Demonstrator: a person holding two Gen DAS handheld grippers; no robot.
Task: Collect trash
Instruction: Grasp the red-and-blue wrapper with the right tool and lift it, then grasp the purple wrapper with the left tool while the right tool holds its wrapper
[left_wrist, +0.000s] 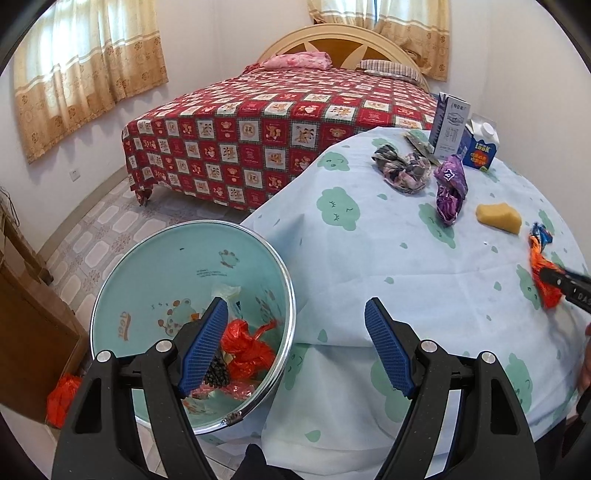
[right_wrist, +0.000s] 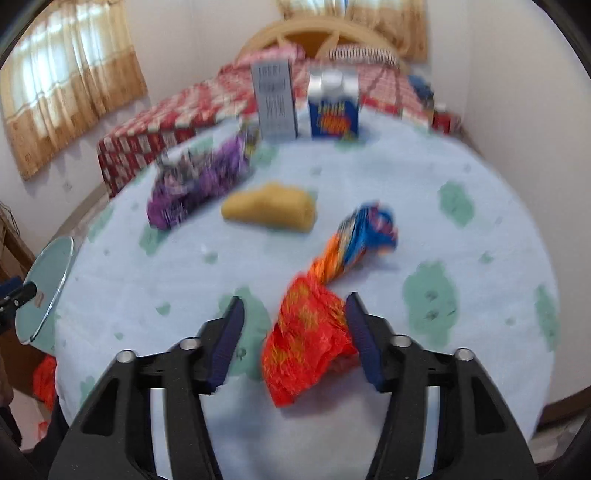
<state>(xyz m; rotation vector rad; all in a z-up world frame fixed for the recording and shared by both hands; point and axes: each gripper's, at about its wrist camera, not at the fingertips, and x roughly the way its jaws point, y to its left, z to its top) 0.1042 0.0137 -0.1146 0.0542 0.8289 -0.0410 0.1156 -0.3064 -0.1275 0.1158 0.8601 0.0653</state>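
From the left wrist, the left gripper (left_wrist: 295, 345) hangs spread wide and empty between the bin (left_wrist: 122, 288), which stands off the table's edge on its left, and the table (left_wrist: 369, 258), while the orange wrapper (left_wrist: 543, 273) lies far to the right with the right gripper's dark tip on it, so the right hand is much nearer. From the right wrist, blurred, the right gripper (right_wrist: 295, 339) has that wrapper (right_wrist: 314, 332) between its part-spread jaws. The right pad touches it and the left stands clear, and its long axis runs away up-right to a blue twisted end.
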